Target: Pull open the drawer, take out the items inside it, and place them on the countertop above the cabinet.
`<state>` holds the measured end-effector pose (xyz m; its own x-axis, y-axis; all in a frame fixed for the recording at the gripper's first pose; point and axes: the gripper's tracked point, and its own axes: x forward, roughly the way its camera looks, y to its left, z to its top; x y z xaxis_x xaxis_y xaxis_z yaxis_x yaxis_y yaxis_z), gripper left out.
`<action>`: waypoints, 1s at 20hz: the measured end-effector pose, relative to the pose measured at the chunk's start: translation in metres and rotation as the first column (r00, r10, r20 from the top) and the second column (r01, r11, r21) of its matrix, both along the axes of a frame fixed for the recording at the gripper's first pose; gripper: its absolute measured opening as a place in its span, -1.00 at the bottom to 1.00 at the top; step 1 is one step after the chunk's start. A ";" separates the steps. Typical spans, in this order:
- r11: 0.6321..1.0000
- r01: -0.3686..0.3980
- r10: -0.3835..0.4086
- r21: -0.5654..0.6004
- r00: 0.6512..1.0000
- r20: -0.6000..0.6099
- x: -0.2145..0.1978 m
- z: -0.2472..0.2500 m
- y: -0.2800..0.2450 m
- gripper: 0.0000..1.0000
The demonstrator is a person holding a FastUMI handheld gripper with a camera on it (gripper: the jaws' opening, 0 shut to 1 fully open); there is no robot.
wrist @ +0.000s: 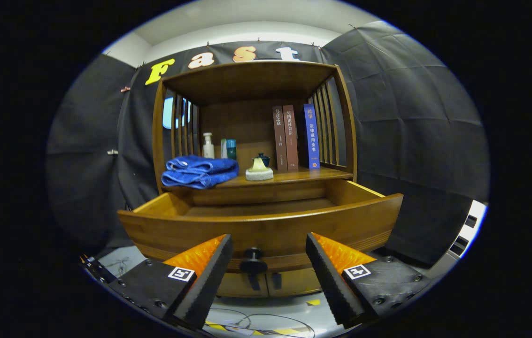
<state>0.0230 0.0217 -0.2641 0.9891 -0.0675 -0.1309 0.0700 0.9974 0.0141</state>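
Observation:
The wooden cabinet's drawer (261, 227) stands pulled out toward me, its front curving just ahead of my fingers. What I see of the drawer's inside is bare wood; the front panel hides the near part. A black knob (252, 256) sits on the drawer front, between my fingertips and slightly beyond them. My gripper (268, 244) is open, its black-and-orange fingers (209, 272) apart on either side of the knob, touching nothing. On the countertop (294, 177) above lie a folded blue towel (200, 171) and a small white pad with a yellowish piece on top (259, 171).
At the back of the countertop stand a white bottle (208, 145), a small green-and-white box (229, 148), a dark lidded pot (262, 158) and three upright books (294, 137). Slatted sides and a top board enclose the shelf. Cables and striped tape lie on the floor below.

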 end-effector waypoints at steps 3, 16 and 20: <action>0.998 -0.060 0.060 -0.009 0.997 -0.042 0.011 -0.017 0.020 1.00; 0.996 -0.047 0.051 0.077 0.997 -0.052 0.045 -0.032 0.011 0.94; 0.998 -0.052 0.056 0.047 0.995 -0.079 0.049 -0.033 0.009 0.95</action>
<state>0.0718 0.0305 -0.2975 0.9773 -0.0063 -0.2116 0.0184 0.9983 0.0553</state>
